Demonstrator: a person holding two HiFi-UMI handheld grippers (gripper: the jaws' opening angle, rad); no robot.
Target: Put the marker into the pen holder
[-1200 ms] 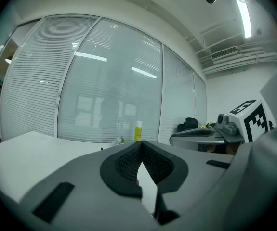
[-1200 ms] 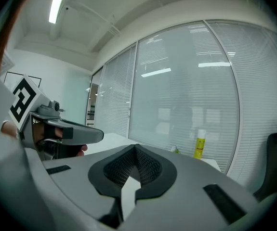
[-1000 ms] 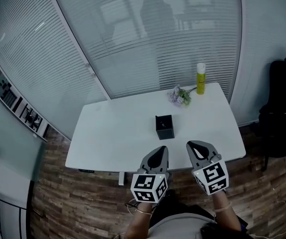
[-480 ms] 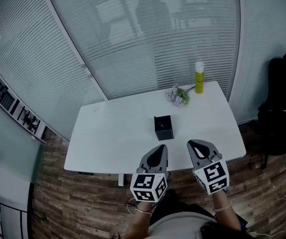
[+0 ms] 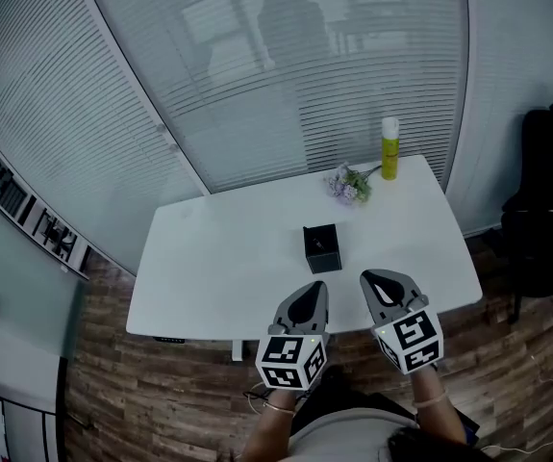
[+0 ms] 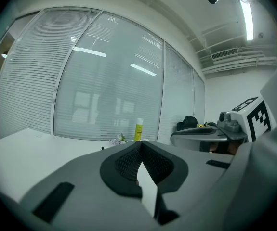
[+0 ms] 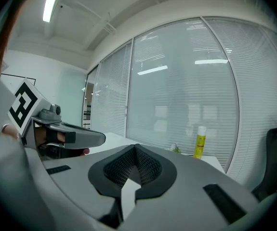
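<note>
Claws are pinched shut and empty, left claw (image 5: pixel 312 292) beside right claw (image 5: pixel 372 282), at the near edge of the white surface (image 5: pixel 218 258). Nothing blocks the black pen holder (image 5: pixel 321 247), upright at mid-surface with its mouth up. A flower sprig (image 5: pixel 349 185) and yellow bottle (image 5: pixel 389 148) stand well behind. The marker cannot be made out.

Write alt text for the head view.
The grey left gripper and grey right gripper, jaws together, hover at the near edge of a white rectangular table. A black square pen holder stands mid-table; a yellow bottle and purple flowers beyond.
</note>
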